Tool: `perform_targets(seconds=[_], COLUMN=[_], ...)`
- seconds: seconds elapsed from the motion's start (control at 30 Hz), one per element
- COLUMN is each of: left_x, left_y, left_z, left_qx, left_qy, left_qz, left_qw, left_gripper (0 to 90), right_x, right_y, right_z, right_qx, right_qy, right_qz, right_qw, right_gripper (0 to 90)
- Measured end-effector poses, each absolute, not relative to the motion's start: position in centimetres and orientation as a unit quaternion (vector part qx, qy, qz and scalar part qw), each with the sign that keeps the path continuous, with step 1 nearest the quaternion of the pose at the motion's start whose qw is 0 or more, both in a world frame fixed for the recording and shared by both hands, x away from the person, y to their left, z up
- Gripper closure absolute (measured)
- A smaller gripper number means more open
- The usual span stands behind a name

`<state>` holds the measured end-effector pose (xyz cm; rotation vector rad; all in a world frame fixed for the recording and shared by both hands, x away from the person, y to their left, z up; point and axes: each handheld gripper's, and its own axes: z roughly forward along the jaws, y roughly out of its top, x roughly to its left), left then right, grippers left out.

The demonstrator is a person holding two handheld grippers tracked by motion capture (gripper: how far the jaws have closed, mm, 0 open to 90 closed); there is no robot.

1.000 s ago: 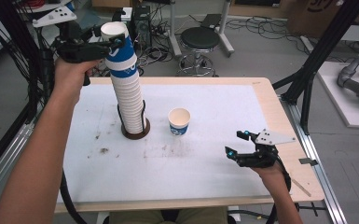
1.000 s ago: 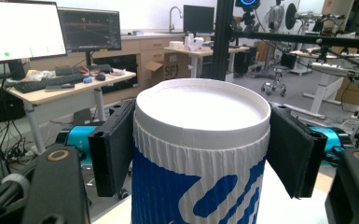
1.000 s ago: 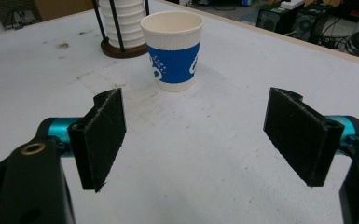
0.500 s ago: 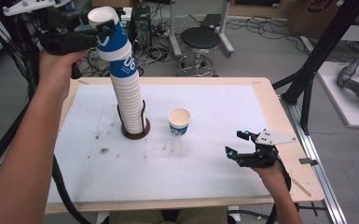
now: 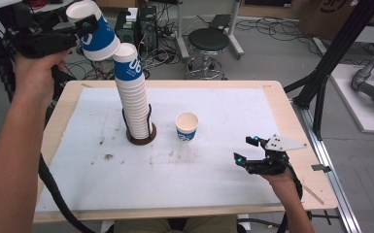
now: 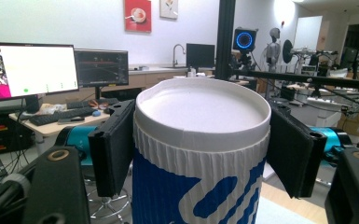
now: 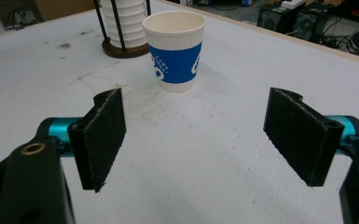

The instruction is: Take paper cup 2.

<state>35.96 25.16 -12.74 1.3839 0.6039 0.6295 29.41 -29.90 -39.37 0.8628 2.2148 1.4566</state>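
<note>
A tall stack of blue-and-white paper cups (image 5: 133,99) stands in a dark wire holder (image 5: 141,138) on the white mat. My left gripper (image 5: 84,26) is raised above and to the left of the stack, shut on one paper cup (image 5: 94,33) that is tilted and clear of the stack's top. In the left gripper view the jaws press both sides of that cup (image 6: 200,158) just below its rim. A single cup (image 5: 186,127) stands upright right of the holder. My right gripper (image 5: 244,149) rests open near the table's right front, facing that cup (image 7: 176,51) with nothing between its jaws.
The white mat (image 5: 223,111) covers most of the wooden table (image 5: 291,126) and carries dirt smudges near the holder. Black frame posts (image 5: 330,58) rise at the right. A stool (image 5: 209,41) and cables lie beyond the far edge.
My left gripper has lifted the top cup off the stack, up and to the left, and the cup now tilts free. The right gripper has stayed still.
</note>
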Motion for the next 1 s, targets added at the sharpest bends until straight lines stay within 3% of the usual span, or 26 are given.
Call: perform_targets(seconds=[0.5, 1.0], left_x=[31.3, 29.3], left_y=[27.5, 26.9], left_z=[-18.0, -28.7], left_qx=[0.640, 0.647], left_qy=[0.244, 0.250], left_qz=[0.278, 0.244], left_qw=[0.673, 0.678], left_gripper=[30.0, 30.1], right_x=[29.4, 29.4], right_y=[-29.7, -29.5], right_z=[-39.4, -39.6], right_qx=[0.301, 0.301], right_qy=[0.782, 0.785], right_qz=[0.517, 0.514], right_qw=[0.174, 0.173], right_gripper=[21.4, 21.4])
